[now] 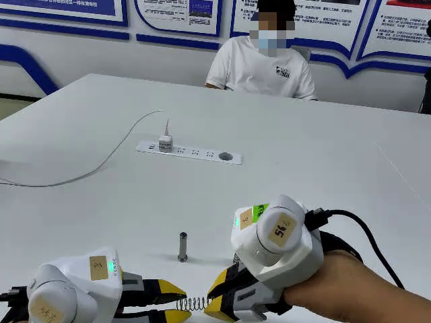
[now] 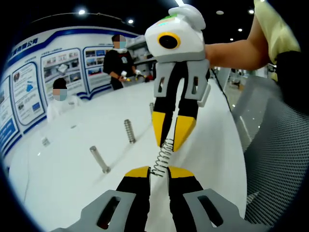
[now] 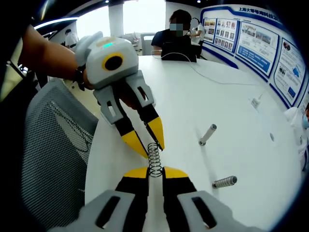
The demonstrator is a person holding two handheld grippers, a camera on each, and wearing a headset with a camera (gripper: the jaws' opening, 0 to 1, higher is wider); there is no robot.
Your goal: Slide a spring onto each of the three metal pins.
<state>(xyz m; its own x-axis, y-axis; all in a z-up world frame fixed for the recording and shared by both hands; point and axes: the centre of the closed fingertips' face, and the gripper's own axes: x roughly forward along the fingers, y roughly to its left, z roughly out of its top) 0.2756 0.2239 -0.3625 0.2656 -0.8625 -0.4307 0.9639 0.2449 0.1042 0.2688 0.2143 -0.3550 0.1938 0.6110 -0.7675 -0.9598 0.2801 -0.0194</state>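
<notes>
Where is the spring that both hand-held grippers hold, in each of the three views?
Head view: the spring lies at the bottom edge, left of centre.
Left gripper view: the spring is just below centre.
Right gripper view: the spring is just below centre.
Shared landmark: the bare pin.

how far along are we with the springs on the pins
Done: one pin already looks spring-covered. In hand: a second spring is pinched at its ends between the left tongs and right tongs, off any pin. Left: the bare pin needs one; a third pin is too hidden to judge.
</notes>
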